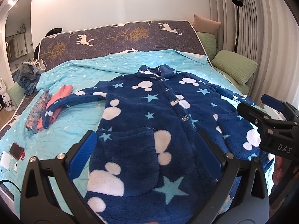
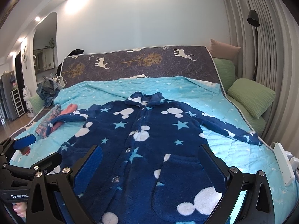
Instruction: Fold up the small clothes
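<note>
Bed quilt (image 1: 78, 71) – fleece jacket (image 1: 149, 123) flat; both tools wide, "GenRobot" on left tool (image 2: 20, 169).

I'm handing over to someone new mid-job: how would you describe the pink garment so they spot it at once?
Start at the turquoise star-print quilt covering the bed, and go to the left sleeve end of the navy fleece jacket spread across it. The pink garment lies folded under that cuff, beside a floral folded piece; it is the only plain salmon-pink item there.
</note>
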`<act>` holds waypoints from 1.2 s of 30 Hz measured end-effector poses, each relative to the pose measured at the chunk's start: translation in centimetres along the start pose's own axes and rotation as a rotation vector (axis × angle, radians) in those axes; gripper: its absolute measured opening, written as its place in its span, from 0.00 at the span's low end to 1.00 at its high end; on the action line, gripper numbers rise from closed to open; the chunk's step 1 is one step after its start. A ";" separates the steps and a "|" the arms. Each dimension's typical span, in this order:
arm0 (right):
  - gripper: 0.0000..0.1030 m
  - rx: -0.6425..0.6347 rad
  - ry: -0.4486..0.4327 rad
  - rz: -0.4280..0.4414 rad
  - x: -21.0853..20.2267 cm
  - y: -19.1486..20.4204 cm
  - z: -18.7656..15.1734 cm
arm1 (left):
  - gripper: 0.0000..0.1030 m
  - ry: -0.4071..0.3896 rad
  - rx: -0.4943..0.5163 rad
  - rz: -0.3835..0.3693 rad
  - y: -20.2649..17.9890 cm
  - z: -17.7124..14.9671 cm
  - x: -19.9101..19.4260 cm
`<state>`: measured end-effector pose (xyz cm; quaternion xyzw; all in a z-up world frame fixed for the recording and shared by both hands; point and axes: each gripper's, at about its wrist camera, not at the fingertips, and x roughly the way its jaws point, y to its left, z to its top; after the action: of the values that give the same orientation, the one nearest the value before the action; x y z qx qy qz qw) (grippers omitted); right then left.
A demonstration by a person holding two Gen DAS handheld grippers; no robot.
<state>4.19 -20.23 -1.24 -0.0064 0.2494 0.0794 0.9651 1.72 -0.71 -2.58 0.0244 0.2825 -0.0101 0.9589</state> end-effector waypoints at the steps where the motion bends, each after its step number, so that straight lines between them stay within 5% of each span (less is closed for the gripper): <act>1: 1.00 0.000 0.002 0.001 0.0 0.0 0.0 | 1.00 -0.001 -0.002 0.001 0.1 0.0 0.0; 36: 1.00 -0.031 0.021 -0.010 0.8 1.4 0.0 | 1.00 0.001 -0.024 -0.020 1.2 -0.2 0.6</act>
<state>4.69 -18.72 -1.62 -0.0235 0.2584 0.0786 0.9626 2.18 0.52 -3.04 0.0099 0.2833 -0.0164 0.9588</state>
